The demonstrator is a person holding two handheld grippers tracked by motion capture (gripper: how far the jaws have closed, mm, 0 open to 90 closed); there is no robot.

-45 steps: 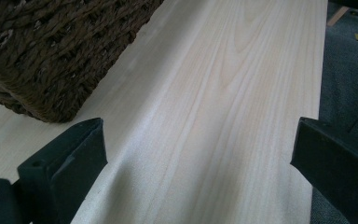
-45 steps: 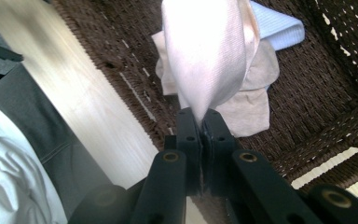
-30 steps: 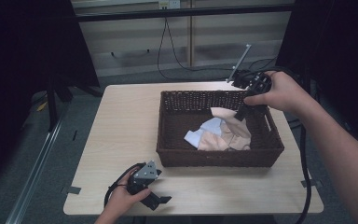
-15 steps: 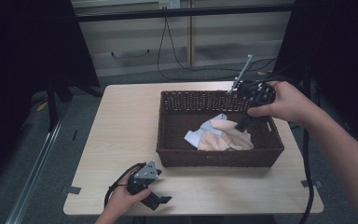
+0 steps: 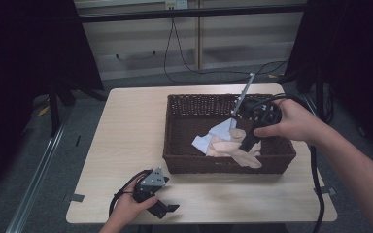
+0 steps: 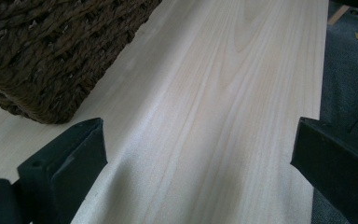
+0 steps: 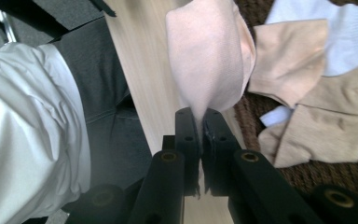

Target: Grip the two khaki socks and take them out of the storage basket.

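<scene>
A dark wicker basket (image 5: 223, 166) stands on the right half of the wooden table (image 5: 131, 136). In it lies a heap of beige and white socks (image 5: 223, 141). My right gripper (image 5: 247, 144) hangs over the basket's right part, pointing down. It is shut on a pale pink sock (image 7: 209, 51), pinched at its edge between the pads (image 7: 200, 119). More beige and white socks (image 7: 317, 88) lie past it on the basket floor. My left gripper (image 5: 167, 209) rests at the table's front left edge, open with nothing between its fingers (image 6: 198, 154), beside the basket's corner (image 6: 42, 51).
A grey metal rod (image 5: 244, 92) leans at the basket's far rim. Cables trail from both grippers, one down the table's right side (image 5: 315, 179). A person's white garment (image 7: 28, 135) and grey trousers show beyond the table edge. Bare wood lies left of the basket.
My right hand has come down and nearer from the basket's far right corner, carrying the pink sock over the heap. The left gripper has stayed still.
</scene>
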